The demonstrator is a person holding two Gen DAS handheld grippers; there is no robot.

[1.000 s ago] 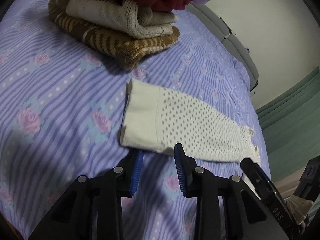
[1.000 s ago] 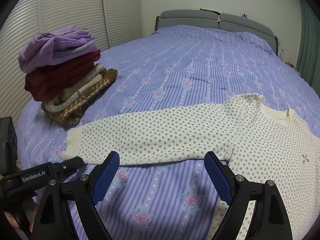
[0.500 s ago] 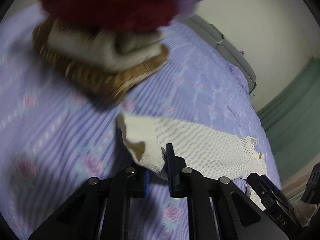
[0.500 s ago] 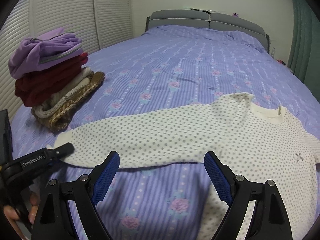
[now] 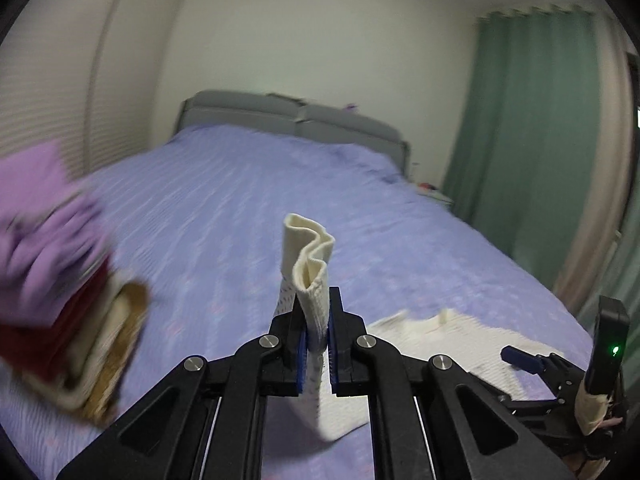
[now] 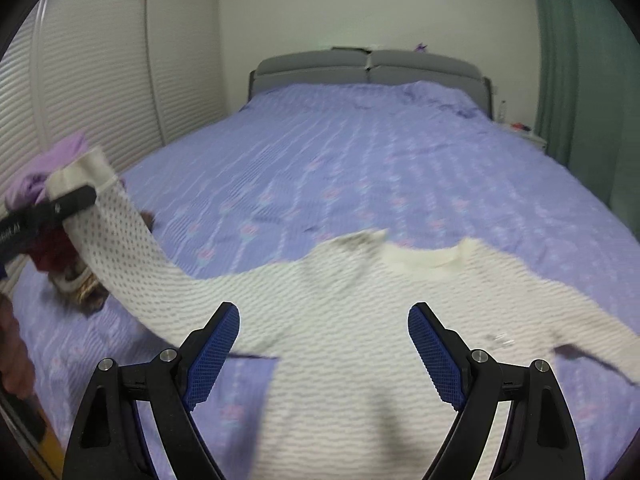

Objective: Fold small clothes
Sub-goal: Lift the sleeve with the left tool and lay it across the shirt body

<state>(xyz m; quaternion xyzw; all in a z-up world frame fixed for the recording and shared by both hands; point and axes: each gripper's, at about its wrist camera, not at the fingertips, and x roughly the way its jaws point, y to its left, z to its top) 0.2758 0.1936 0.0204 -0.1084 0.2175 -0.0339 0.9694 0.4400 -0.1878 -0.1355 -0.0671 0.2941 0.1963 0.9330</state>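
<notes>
Left wrist view: my left gripper (image 5: 316, 346) pinches the cream ribbed sleeve cuff (image 5: 307, 258) of the white dotted knit top (image 6: 360, 320), lifted off the purple striped bedspread (image 6: 360, 160). My right gripper (image 6: 323, 354) hovers wide above the top's body.

Dim, even indoor light; motion blur, fisheye-bent edges.

Our left gripper (image 5: 316, 354): black angular linkage arms, round silver screws at the joints, blue ribbed pads (image 5: 302, 356) inside the fingers. Our right gripper (image 6: 324, 356) matches: black frame, silver screws, blue cross-hatched pads (image 6: 434, 354). White lettering on one black finger, blurred. Bare skin at frame edge.
</notes>
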